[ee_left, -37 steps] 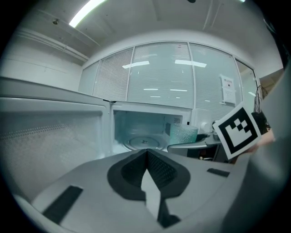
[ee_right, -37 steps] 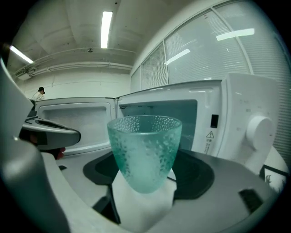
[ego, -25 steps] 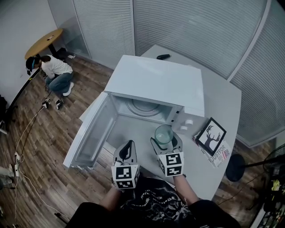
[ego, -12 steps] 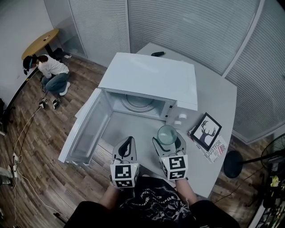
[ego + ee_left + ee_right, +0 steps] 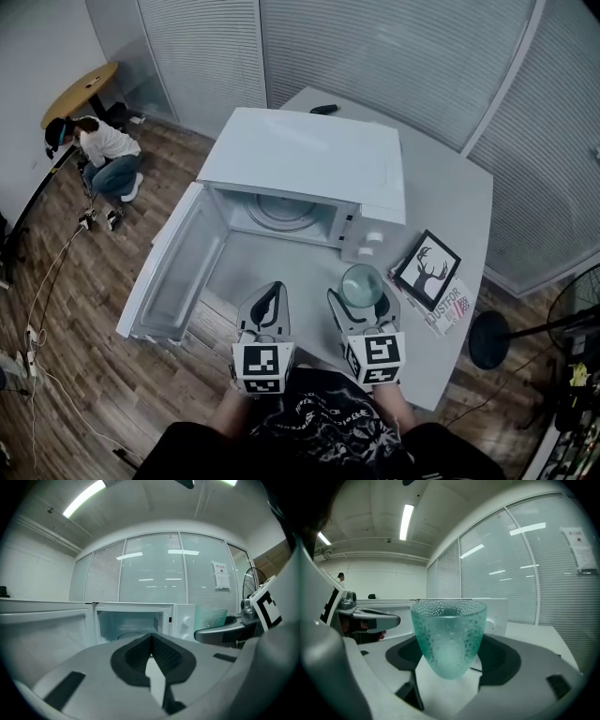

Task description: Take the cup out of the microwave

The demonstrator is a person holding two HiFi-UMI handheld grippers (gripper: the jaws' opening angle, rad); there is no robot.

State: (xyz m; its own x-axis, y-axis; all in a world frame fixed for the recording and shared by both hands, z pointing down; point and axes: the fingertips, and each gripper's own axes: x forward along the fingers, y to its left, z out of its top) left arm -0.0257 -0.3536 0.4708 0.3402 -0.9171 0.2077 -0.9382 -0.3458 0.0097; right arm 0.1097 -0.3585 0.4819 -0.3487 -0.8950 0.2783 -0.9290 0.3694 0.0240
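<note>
- Right gripper [image 5: 362,296]: jaws clamped on the cup [image 5: 361,284], one pad on each side of its lower half. Cup is teal, pebbled glass, upright.
- Cup position: outside the microwave [image 5: 309,164], in front of its control panel and just right of the cavity opening, above the table [image 5: 441,206]. Contact between the cup base and the table cannot be judged.
- Right gripper view confirms this: the cup [image 5: 449,634] sits centred between the pads of the gripper [image 5: 450,663].
- Left gripper [image 5: 271,298]: jaws pressed together, nothing between them. It sits beside the right gripper and faces the open cavity [image 5: 151,644].
- Microwave door [image 5: 178,267] is swung fully open to the left; the turntable [image 5: 286,211] shows inside.
- A framed deer picture [image 5: 427,272] lies on the table right of the cup, near it but apart.
</note>
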